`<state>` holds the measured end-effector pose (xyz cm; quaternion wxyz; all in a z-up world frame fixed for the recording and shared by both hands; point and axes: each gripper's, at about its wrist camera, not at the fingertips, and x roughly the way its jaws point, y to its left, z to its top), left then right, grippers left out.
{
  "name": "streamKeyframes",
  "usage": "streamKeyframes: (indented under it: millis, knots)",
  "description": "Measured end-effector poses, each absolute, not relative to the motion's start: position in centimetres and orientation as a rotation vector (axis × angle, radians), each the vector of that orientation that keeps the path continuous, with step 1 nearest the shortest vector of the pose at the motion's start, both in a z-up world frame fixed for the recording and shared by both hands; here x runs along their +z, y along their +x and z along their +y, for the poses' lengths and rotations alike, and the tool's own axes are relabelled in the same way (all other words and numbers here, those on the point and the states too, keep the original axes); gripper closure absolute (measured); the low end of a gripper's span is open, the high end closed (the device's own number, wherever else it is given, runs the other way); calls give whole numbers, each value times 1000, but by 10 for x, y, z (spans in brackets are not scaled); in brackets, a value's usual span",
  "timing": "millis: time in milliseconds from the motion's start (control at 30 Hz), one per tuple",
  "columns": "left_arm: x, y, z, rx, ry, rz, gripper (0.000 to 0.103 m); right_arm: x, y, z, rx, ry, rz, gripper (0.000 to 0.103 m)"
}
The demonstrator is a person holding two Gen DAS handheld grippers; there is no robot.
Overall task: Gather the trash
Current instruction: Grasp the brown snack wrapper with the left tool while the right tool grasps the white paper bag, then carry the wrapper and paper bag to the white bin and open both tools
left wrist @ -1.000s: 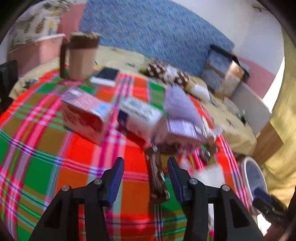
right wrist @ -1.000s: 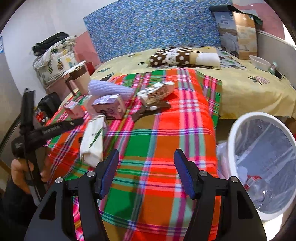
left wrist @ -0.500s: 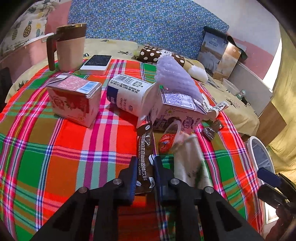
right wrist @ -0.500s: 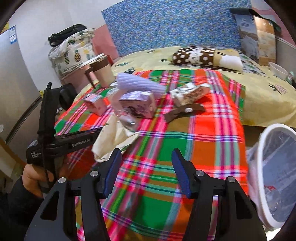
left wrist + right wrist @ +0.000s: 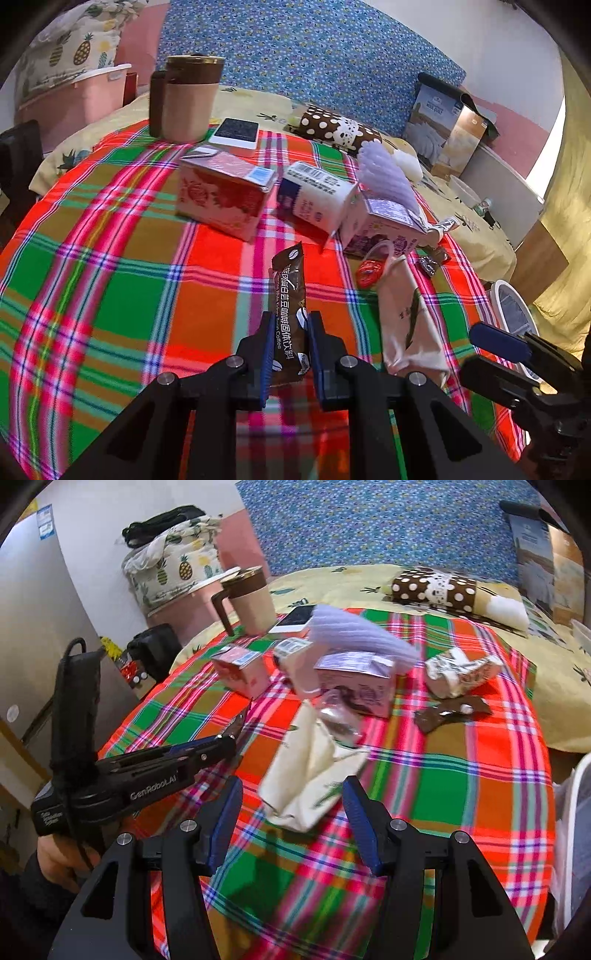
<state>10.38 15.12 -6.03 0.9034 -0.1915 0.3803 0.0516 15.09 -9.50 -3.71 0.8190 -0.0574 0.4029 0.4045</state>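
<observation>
My left gripper [image 5: 289, 332] is shut on the near end of a brown coffee sachet [image 5: 288, 288], which sticks out ahead of the fingers above the plaid tablecloth [image 5: 122, 295]. It shows from the side in the right wrist view [image 5: 221, 746]. My right gripper [image 5: 291, 805] is open and empty, just in front of a cream paper bag [image 5: 314, 768]; the bag also lies right of the sachet [image 5: 406, 325]. A white trash bin [image 5: 511, 314] stands at the table's right edge.
On the cloth lie a pink carton [image 5: 225, 195], a white milk carton [image 5: 314, 195], a purple carton [image 5: 384, 225], a clear cup [image 5: 338, 716], a crumpled wrapper [image 5: 461, 672], a brown wrapper [image 5: 450, 712], a mug [image 5: 188, 103] and a phone [image 5: 236, 133]. A bed lies behind.
My left gripper closed on the coffee sachet and lifted it off the cloth. My right gripper moved left toward the cream paper bag and stayed open.
</observation>
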Motion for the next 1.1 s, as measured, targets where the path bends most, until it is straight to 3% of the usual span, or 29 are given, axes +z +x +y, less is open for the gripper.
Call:
streamKeyframes:
  millis: [67, 167, 233, 1100]
  knots:
    - [-61, 102, 153, 104, -400, 785, 85, -41, 151, -86, 859, -154, 869, 47]
    - [-61, 98, 156, 96, -409, 782, 85, -50, 153, -80, 833, -196, 895, 61]
    - [-61, 98, 158, 89, -412, 779, 85, -53, 154, -80, 827, -214, 907, 77]
    - [-33, 99, 62, -96, -304, 773, 85, -26, 144, -164, 706, -60, 804, 80]
